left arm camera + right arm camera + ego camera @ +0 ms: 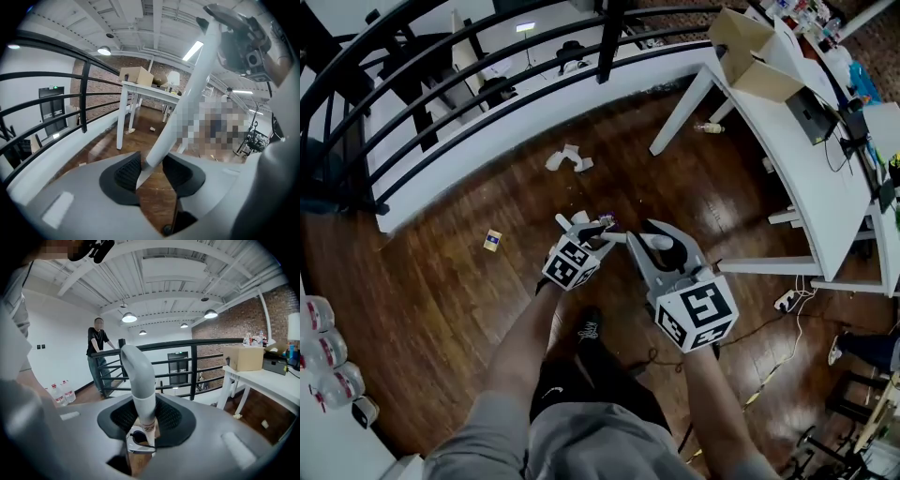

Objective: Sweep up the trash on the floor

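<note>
Wood floor (431, 281), left gripper (152, 173) jaws gripping white pole (187, 93), right gripper (143, 420) jaws clamping grey handle (138, 376)

No text can be read anywhere. The white handle (140, 380) has a small label (147, 427) w/ red print, too blurred to read. Green lit sign (179, 353) at 2 o'clock of it: letters too small. Yellow card (492, 240) on the floor (441, 309), at 9 o'clock in head view: blue mark, not legible.
</note>
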Demonstrator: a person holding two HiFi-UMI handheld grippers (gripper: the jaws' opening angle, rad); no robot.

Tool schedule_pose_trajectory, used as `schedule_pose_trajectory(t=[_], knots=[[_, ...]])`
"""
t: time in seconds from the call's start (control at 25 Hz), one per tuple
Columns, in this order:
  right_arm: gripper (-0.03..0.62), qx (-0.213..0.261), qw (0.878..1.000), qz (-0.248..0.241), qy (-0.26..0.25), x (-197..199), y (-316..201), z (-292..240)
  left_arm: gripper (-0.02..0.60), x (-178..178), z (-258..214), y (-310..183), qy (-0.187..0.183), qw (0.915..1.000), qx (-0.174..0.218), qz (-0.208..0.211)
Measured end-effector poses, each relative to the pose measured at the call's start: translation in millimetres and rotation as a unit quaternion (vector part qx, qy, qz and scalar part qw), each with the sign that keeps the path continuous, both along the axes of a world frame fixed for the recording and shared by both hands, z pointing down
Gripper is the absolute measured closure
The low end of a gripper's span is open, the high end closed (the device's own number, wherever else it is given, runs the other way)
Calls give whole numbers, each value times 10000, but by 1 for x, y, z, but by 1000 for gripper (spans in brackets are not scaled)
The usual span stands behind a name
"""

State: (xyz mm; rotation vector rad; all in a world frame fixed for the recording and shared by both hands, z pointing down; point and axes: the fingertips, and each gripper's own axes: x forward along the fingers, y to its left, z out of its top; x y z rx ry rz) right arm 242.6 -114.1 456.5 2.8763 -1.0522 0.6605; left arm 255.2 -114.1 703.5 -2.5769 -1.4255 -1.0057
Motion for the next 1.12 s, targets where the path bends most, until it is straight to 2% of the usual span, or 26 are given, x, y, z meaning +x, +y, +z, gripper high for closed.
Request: schedule_pose_trajectory(t=[0.12,0.28,0.44,0.56,0.84,1.12], knots=[[503,170,9998,-12,37,6,-6,-13,439,-4,-13,-16,45,10000,74,-24],[503,383,9989,-268,65,16,-46,-28,443,1,-30,-68,157,9994,224,-230],[503,575,9961,-665,37,23,-117,-31,443,5,-35,-153,195,9966,428,-677],[503,673,9944,-810,8,31,-171,-32,443,6,-38,-216,180,9950,534,-820],[503,740,9934,-850,-237,49,-294,-14,442,12,-24,-347,-66,9934,683,-914],[503,609,9945,-671,-535,64,-367,27,442,19,17,-413,-391,9948,634,-692]])
